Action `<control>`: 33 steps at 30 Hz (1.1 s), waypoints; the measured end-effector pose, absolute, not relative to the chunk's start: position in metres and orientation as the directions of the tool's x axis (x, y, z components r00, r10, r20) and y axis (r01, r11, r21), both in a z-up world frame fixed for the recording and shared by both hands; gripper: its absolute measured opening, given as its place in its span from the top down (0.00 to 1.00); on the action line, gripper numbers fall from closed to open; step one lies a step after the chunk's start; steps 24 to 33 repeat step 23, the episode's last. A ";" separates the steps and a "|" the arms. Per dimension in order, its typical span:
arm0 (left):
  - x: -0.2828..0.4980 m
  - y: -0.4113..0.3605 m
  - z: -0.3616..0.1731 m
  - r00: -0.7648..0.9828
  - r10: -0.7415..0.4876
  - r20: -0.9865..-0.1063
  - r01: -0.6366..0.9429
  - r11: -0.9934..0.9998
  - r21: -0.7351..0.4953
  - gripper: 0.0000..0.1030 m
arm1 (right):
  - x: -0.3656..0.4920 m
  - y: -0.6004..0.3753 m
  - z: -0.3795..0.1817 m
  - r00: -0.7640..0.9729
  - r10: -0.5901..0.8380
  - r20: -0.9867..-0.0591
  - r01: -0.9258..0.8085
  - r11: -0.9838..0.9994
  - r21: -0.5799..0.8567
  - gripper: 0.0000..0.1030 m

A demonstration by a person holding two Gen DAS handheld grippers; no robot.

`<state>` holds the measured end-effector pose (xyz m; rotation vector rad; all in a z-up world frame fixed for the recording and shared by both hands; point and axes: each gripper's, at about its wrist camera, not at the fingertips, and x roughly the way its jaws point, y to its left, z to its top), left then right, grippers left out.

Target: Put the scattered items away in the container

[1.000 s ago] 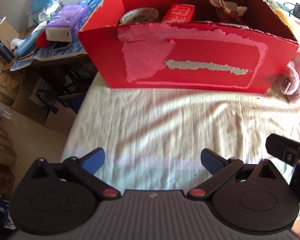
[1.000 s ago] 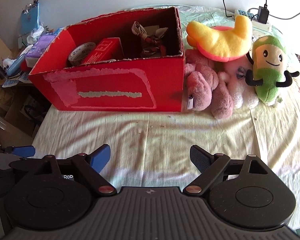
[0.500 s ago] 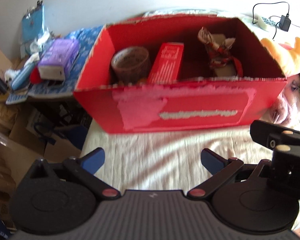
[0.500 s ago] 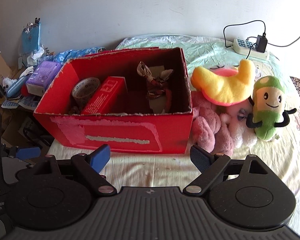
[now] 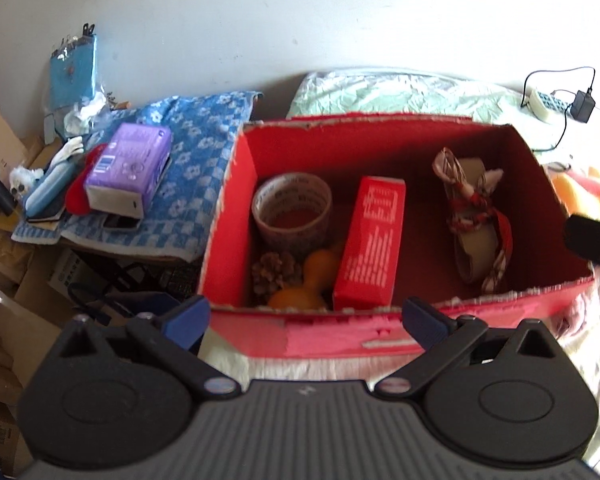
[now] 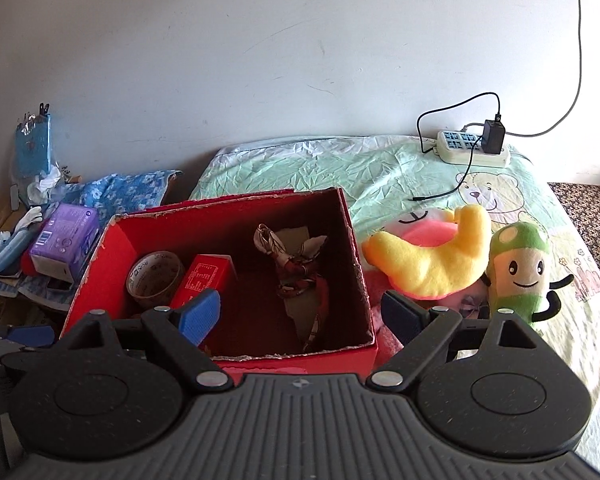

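Left wrist view: red box (image 5: 236,208) on the bed, open top. Inside, left end: tape roll (image 5: 292,210), pine cone (image 5: 275,273) and orange gourd-shaped piece (image 5: 312,280) in front of it; red carton (image 5: 372,244) mid-box; patterned ribbon on card (image 5: 474,216) at right. Left gripper (image 5: 306,320) wide open, empty, near the box's front wall. Purple pack (image 5: 128,168) on blue cloth (image 5: 196,148) left of box. Right wrist view adds yellow plush (image 6: 432,252), green plush (image 6: 518,272), power strip (image 6: 474,152); pine cone hidden here. Right gripper (image 6: 300,316) wide open, empty.
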<state>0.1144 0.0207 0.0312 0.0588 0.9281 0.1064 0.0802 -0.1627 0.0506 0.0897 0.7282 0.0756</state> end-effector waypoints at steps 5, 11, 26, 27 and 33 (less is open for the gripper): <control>0.129 0.023 0.043 0.626 0.118 -0.770 -0.070 0.993 0.096 0.01 | 0.090 -0.158 0.055 0.750 0.082 -0.656 -0.013 0.994 0.110 0.13; 0.140 0.028 0.053 0.662 0.087 -0.744 -0.067 0.996 0.057 0.01 | 0.100 -0.154 0.058 0.757 0.060 -0.651 0.016 0.994 0.111 0.13; 0.146 0.028 0.047 0.676 0.060 -0.734 -0.079 0.997 0.008 0.01 | 0.102 -0.149 0.051 0.761 0.025 -0.648 0.036 0.996 0.080 0.13; 0.146 0.028 0.047 0.676 0.060 -0.734 -0.079 0.997 0.008 0.01 | 0.102 -0.149 0.051 0.761 0.025 -0.648 0.036 0.996 0.080 0.13; 0.146 0.028 0.047 0.676 0.060 -0.734 -0.079 0.997 0.008 0.01 | 0.102 -0.149 0.051 0.761 0.025 -0.648 0.036 0.996 0.080 0.13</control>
